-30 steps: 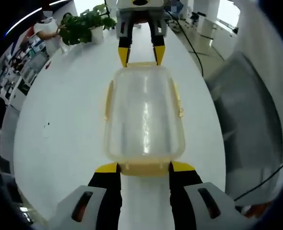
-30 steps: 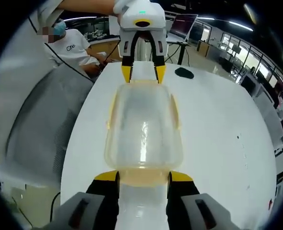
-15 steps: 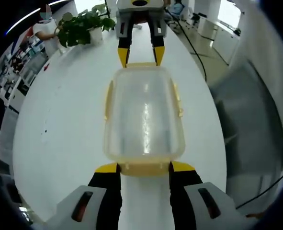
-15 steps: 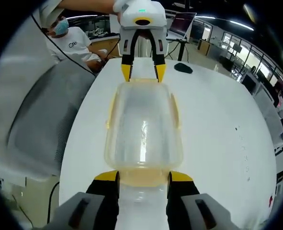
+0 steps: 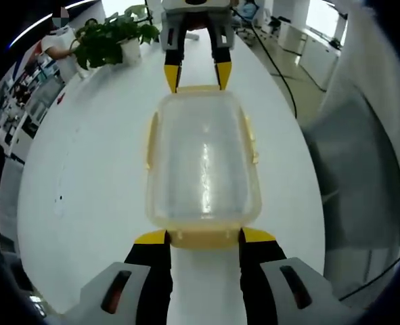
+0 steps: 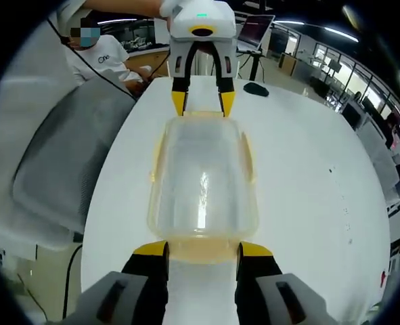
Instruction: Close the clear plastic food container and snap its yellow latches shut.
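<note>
A clear plastic food container (image 5: 203, 162) with its lid on lies lengthwise between my two grippers, above a white table (image 5: 84, 169). My left gripper (image 5: 203, 237) grips the near yellow end latch between its jaws. At the far end, my right gripper (image 5: 198, 78) holds the opposite latch. Yellow side latches (image 5: 254, 145) stick out from the long edges. In the right gripper view the same container (image 6: 201, 176) runs from my right gripper (image 6: 201, 249) to the left gripper (image 6: 202, 101).
A potted plant (image 5: 108, 37) stands at the table's far left. A grey chair (image 5: 352, 156) sits beside the table, seen again as the grey chair (image 6: 57, 156). A seated person (image 6: 108, 57), a black mouse (image 6: 258, 89) and a laptop (image 6: 254, 34) are at the other end.
The room and table have slid a little in both views, while the container keeps its place between the two grippers. Neither grip has altered.
</note>
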The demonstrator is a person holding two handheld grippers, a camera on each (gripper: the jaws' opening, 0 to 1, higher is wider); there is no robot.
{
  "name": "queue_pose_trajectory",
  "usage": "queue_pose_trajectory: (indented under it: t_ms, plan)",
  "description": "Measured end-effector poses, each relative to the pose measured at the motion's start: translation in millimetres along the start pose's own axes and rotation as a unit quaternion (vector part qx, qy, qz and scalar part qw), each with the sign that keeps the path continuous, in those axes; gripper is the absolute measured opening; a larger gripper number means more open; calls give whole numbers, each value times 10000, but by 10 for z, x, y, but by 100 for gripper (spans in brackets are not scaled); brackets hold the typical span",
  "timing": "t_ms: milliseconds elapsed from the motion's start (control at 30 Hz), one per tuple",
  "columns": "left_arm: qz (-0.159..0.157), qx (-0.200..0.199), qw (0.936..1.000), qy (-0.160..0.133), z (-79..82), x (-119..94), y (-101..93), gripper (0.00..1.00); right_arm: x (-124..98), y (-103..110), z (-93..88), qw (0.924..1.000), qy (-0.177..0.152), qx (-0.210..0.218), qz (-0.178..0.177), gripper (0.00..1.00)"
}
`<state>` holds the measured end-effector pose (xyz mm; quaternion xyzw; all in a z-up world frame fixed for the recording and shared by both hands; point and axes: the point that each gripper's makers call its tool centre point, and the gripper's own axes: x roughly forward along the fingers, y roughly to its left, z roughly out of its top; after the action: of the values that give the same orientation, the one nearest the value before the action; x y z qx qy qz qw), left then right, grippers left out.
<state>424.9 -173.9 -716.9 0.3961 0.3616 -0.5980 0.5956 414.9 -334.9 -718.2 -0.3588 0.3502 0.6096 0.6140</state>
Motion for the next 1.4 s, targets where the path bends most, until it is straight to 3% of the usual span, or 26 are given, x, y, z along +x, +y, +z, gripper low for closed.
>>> queue_pose_trajectory:
  t_ms: [733,1400]
  plan:
    - [1,103,9996,249,70,242,7,36,57,13,-234,9999,101,-10,15,37]
    - [-26,60,9993,355,8,287,41,37,150,-23,-251,9999,140,5,28,37]
